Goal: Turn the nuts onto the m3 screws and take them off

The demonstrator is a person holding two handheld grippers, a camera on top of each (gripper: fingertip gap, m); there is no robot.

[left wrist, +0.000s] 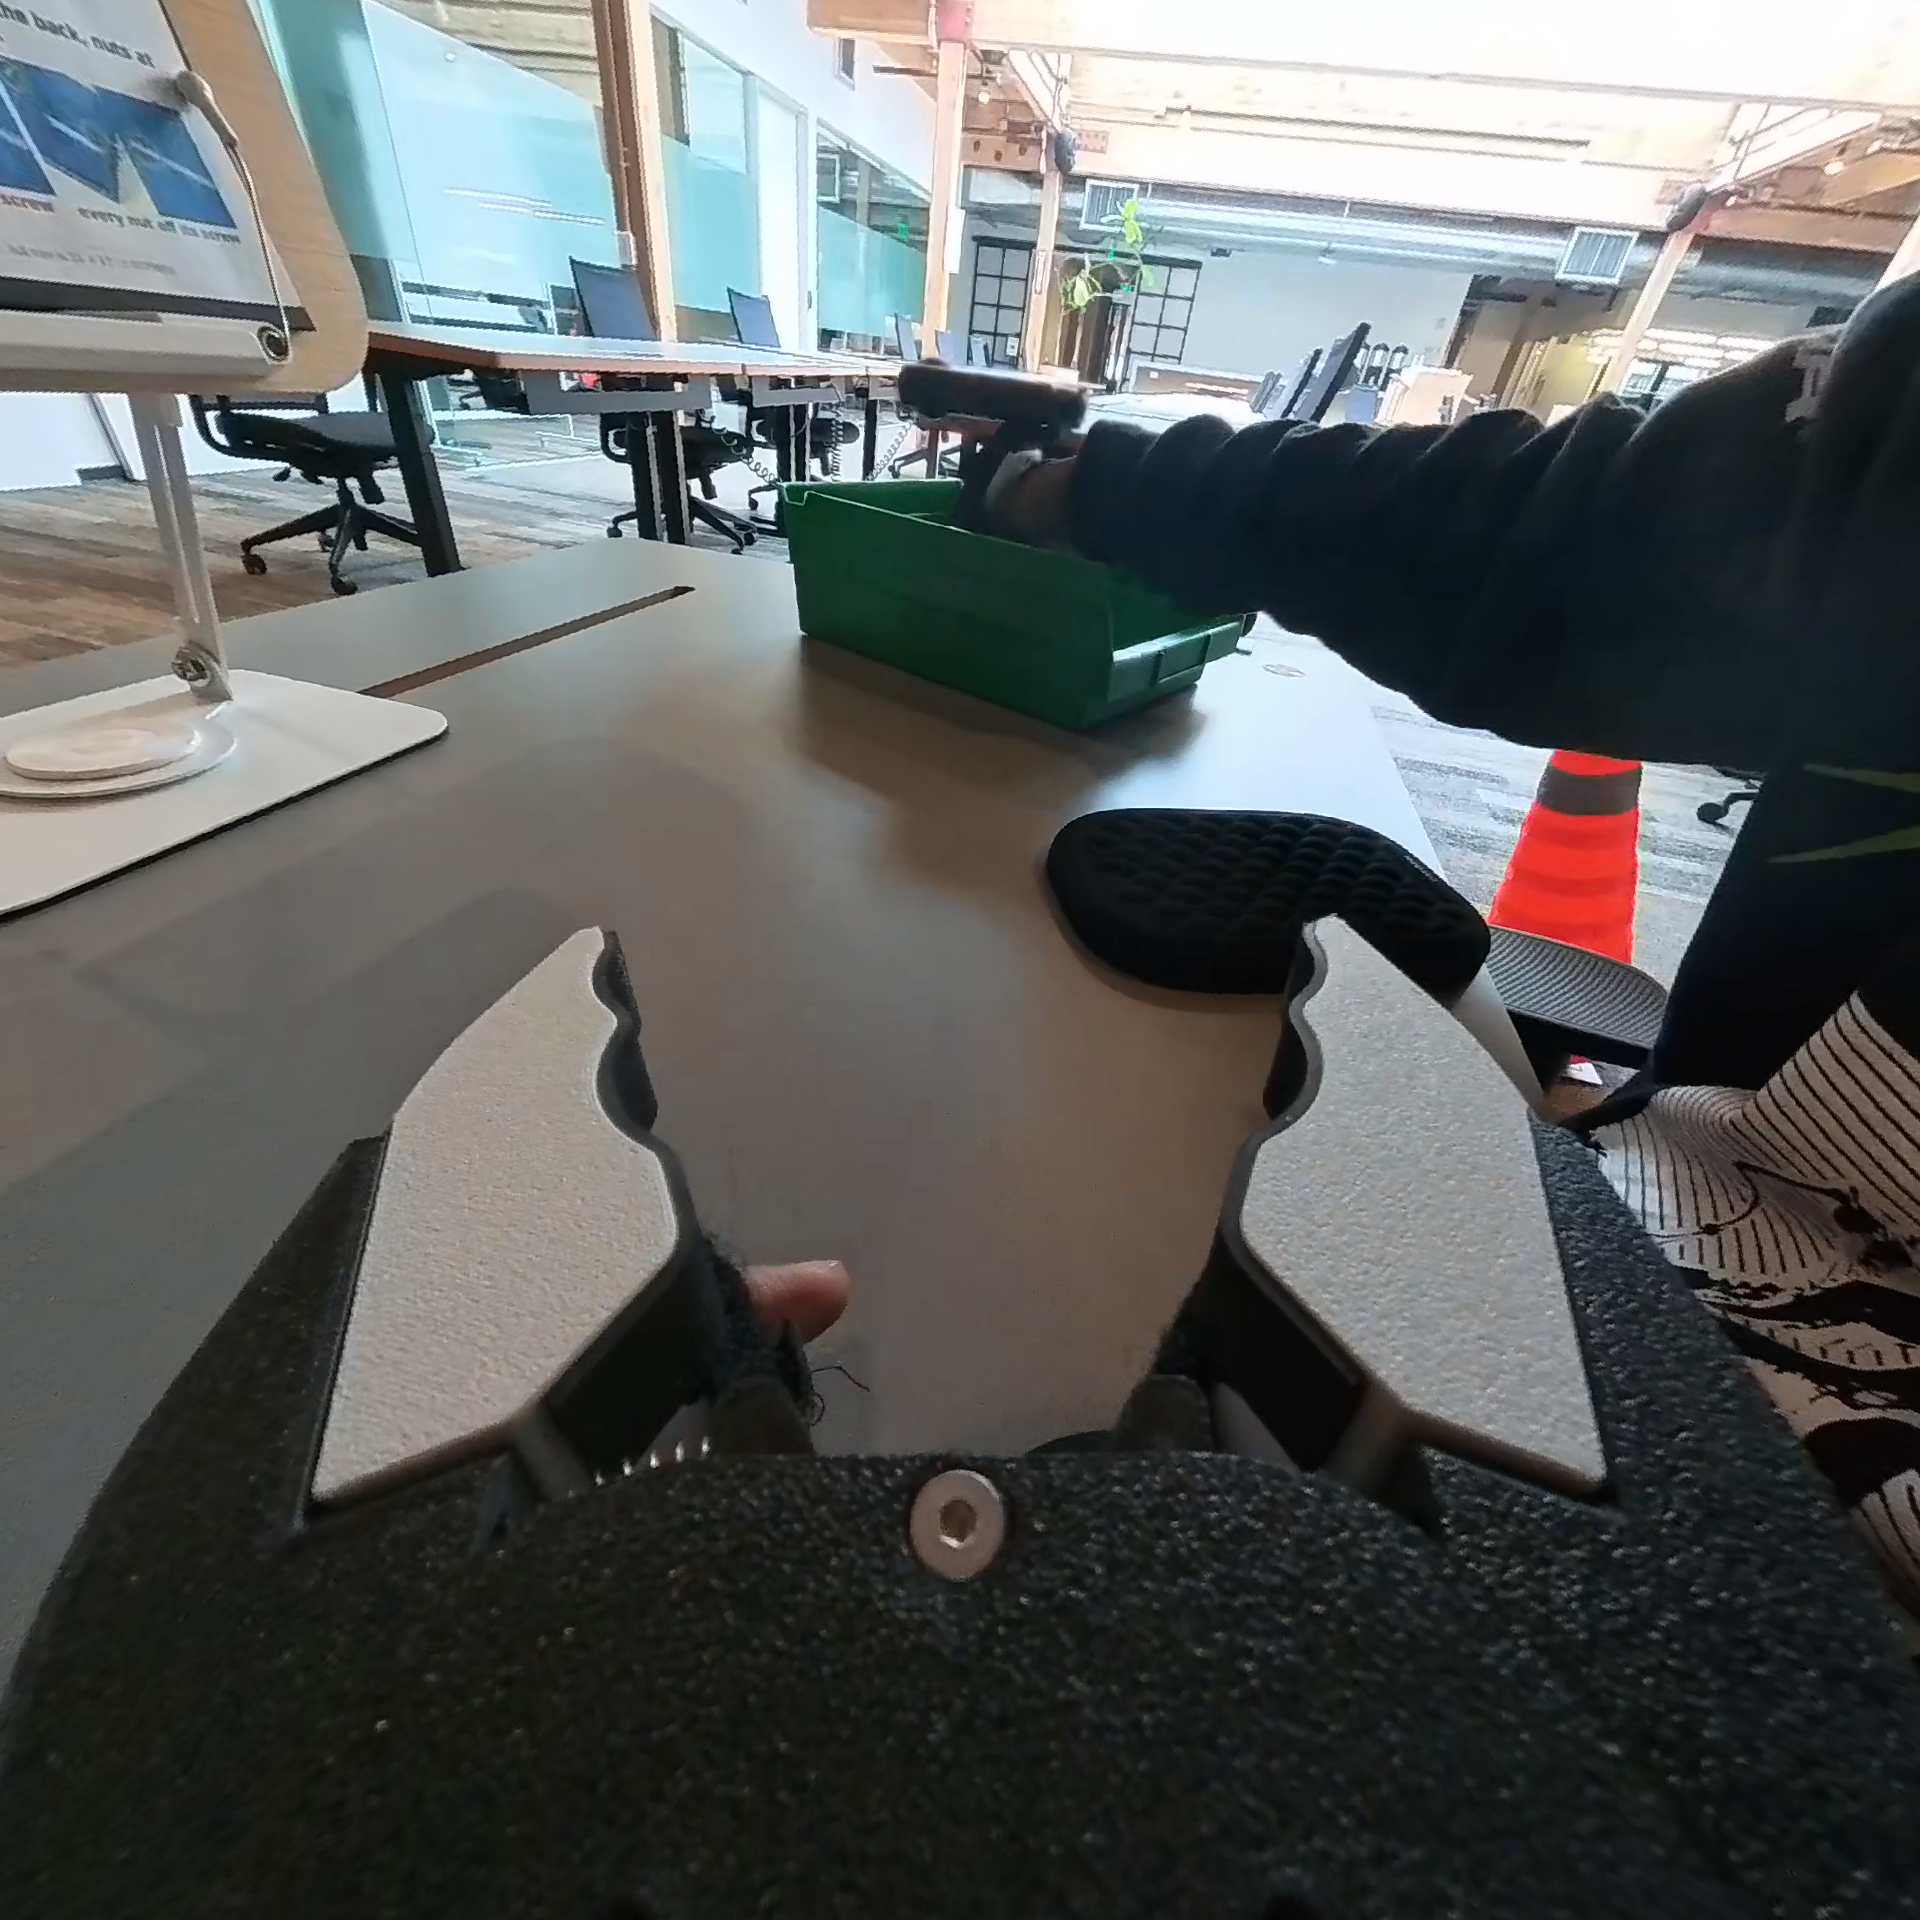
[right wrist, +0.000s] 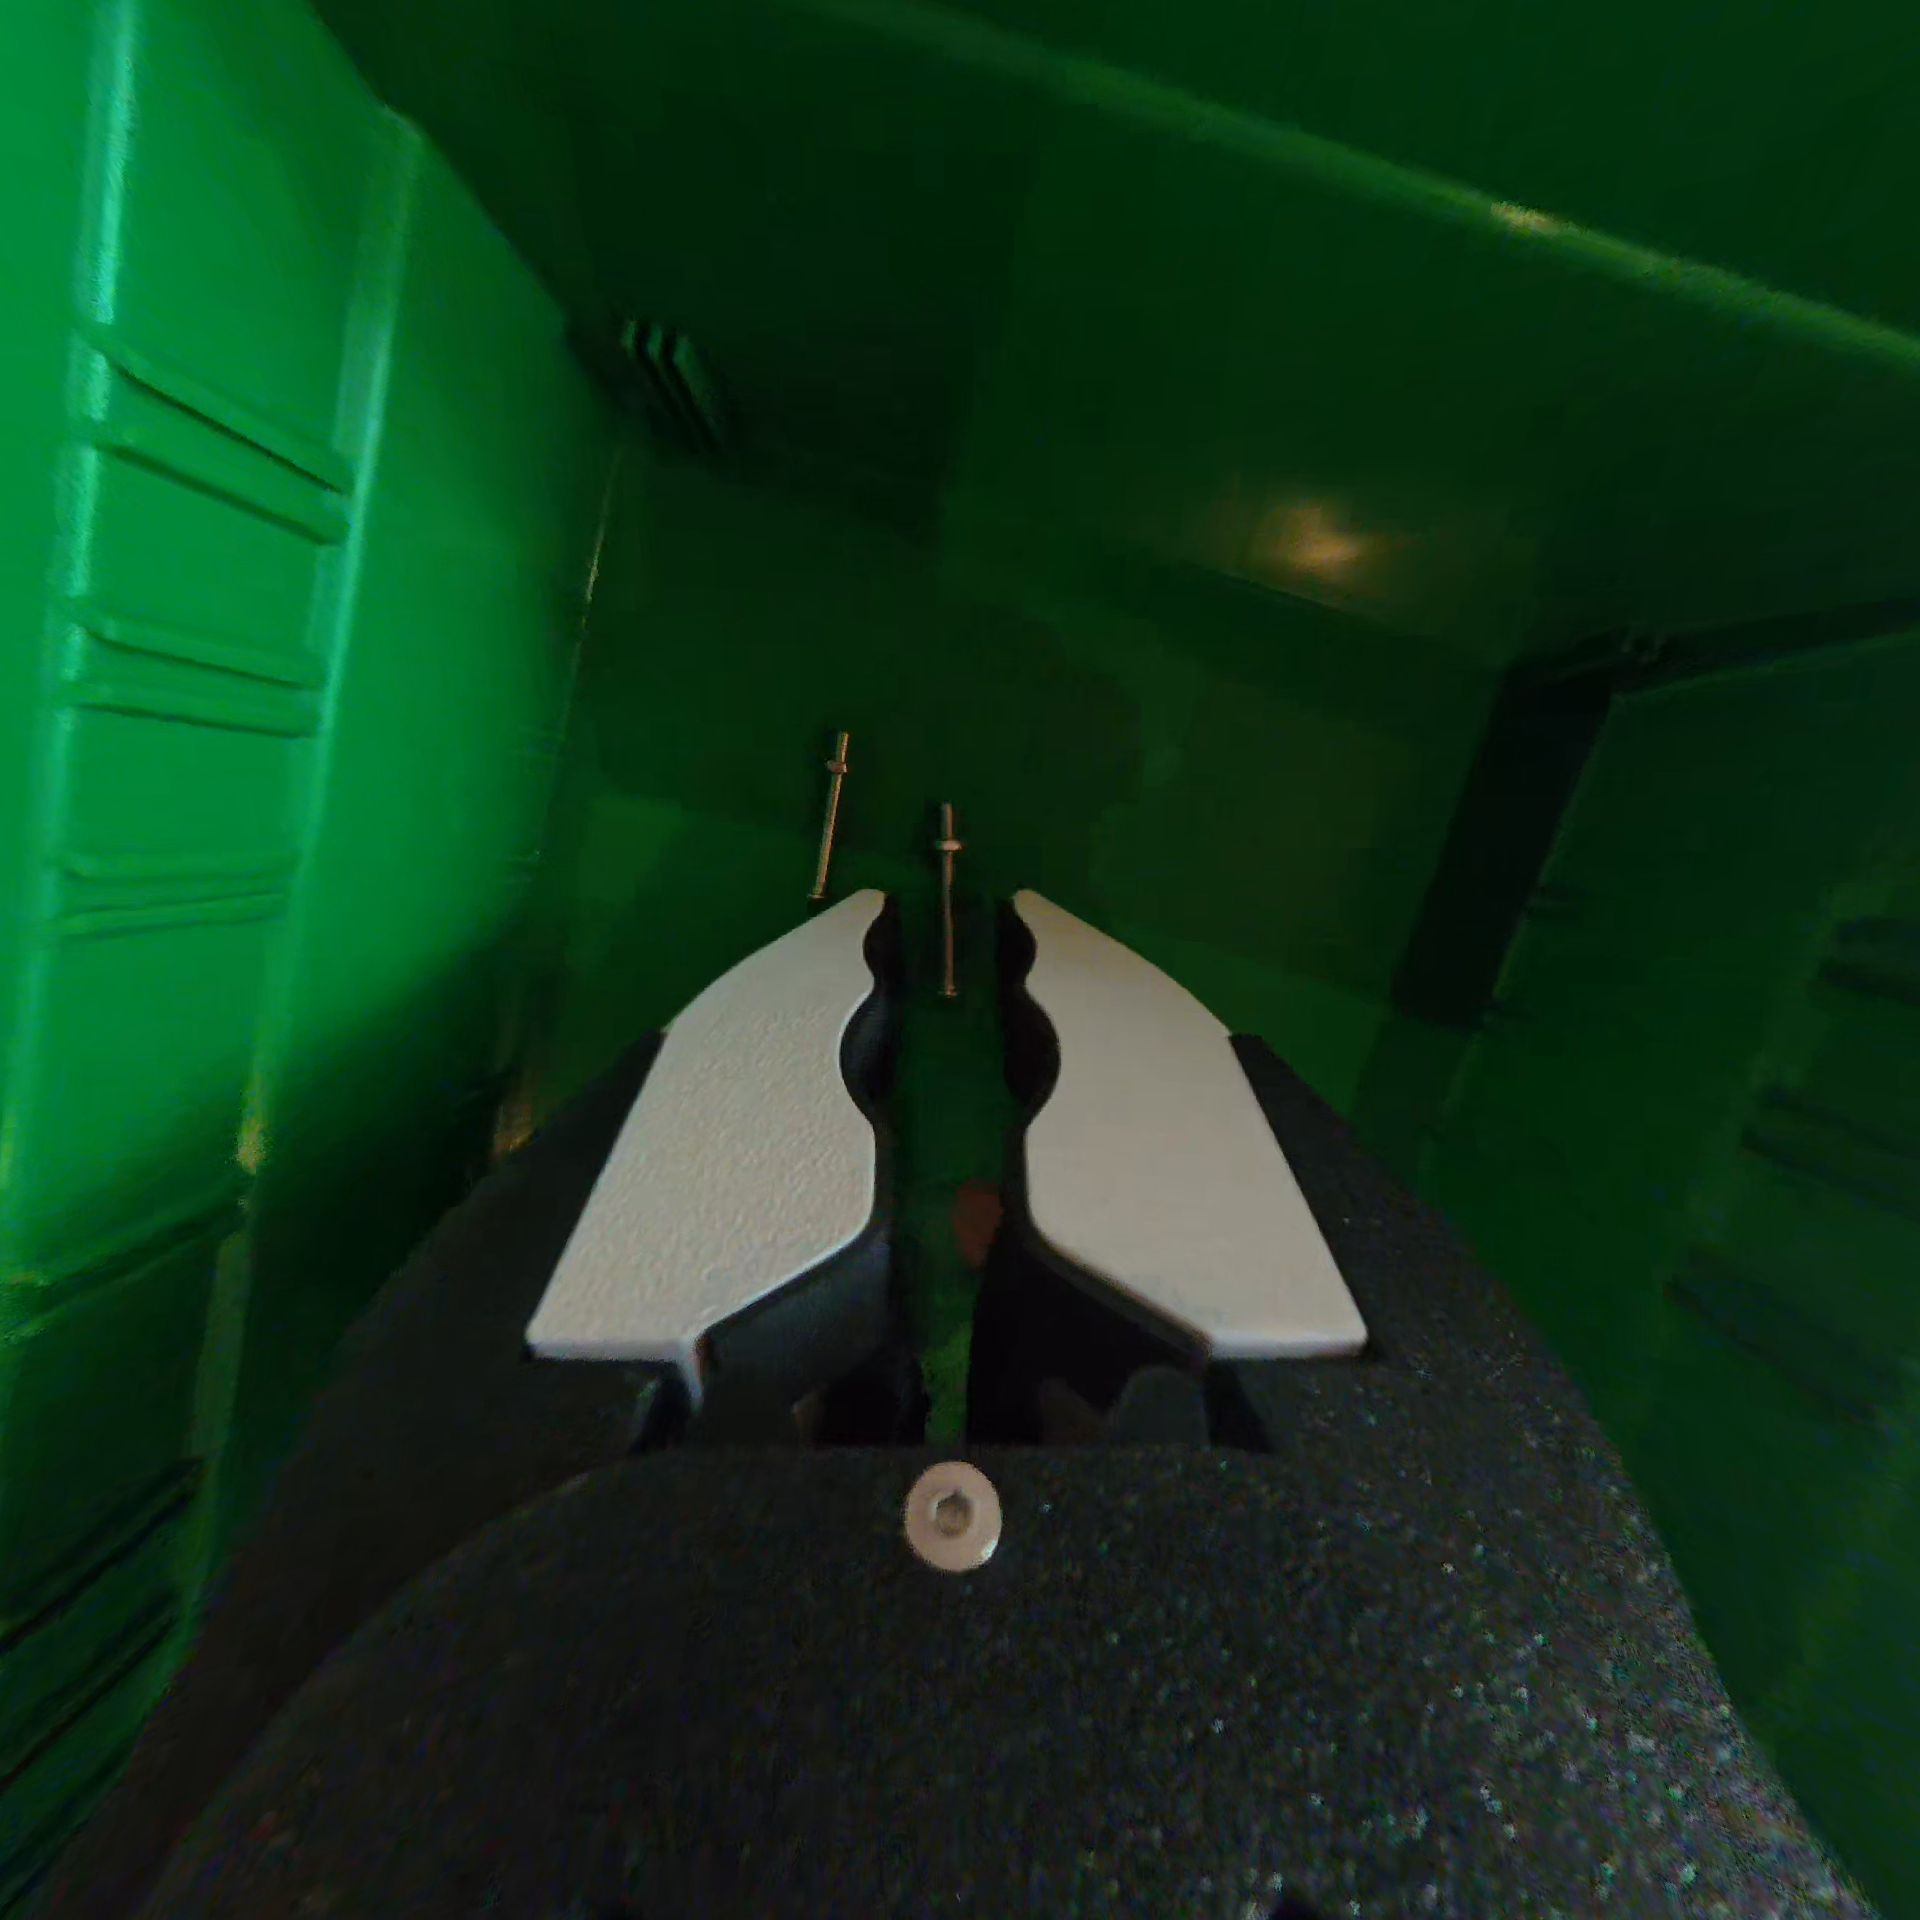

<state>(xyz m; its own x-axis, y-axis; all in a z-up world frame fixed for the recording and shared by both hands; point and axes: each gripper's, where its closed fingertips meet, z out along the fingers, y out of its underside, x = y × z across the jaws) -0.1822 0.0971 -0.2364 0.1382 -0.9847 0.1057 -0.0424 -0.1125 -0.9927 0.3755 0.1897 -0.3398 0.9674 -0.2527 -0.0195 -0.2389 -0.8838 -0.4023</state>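
Reaching into the green bin (right wrist: 312, 623), the right gripper (right wrist: 948, 914) stands slightly parted around a screw (right wrist: 947, 904), not pinching it; closing comes next. The left gripper (left wrist: 956, 956) gapes wide, holding nothing.

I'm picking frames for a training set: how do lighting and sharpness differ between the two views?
Left wrist view: daylit, ceiling blown out at top, soft glare on the table, wide-angle bending at the edges. Right wrist view: dim, green-tinted inside the bin, one small glare spot, walls slightly blurred, screws still legible.
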